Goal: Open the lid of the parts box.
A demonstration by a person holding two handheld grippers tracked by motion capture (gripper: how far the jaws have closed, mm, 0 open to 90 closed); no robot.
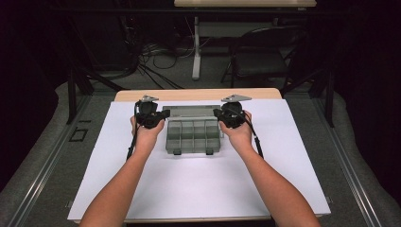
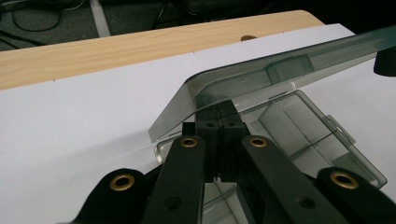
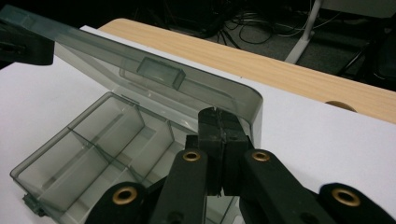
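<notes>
A smoky clear compartment box (image 1: 194, 137) lies mid-table with its empty cells showing. Its hinged lid (image 1: 191, 111) is raised at a slant over the far side. My left gripper (image 1: 162, 119) is shut, its closed tips tucked under the lid's left corner (image 2: 196, 100). My right gripper (image 1: 218, 116) is shut too, tips under the lid's right corner (image 3: 247, 100). In the left gripper view the left gripper (image 2: 218, 111) has its jaws together below the lid (image 2: 280, 70). In the right gripper view the right gripper (image 3: 218, 117) sits the same way beside the box (image 3: 93, 149). Nothing lies between either pair of jaws.
A white sheet (image 1: 198, 189) covers the wooden table (image 1: 198, 94), whose bare far edge shows beyond it. Behind the table are a folding chair (image 1: 265, 56), a white table leg (image 1: 196, 47) and loose cables on the floor (image 1: 156, 56).
</notes>
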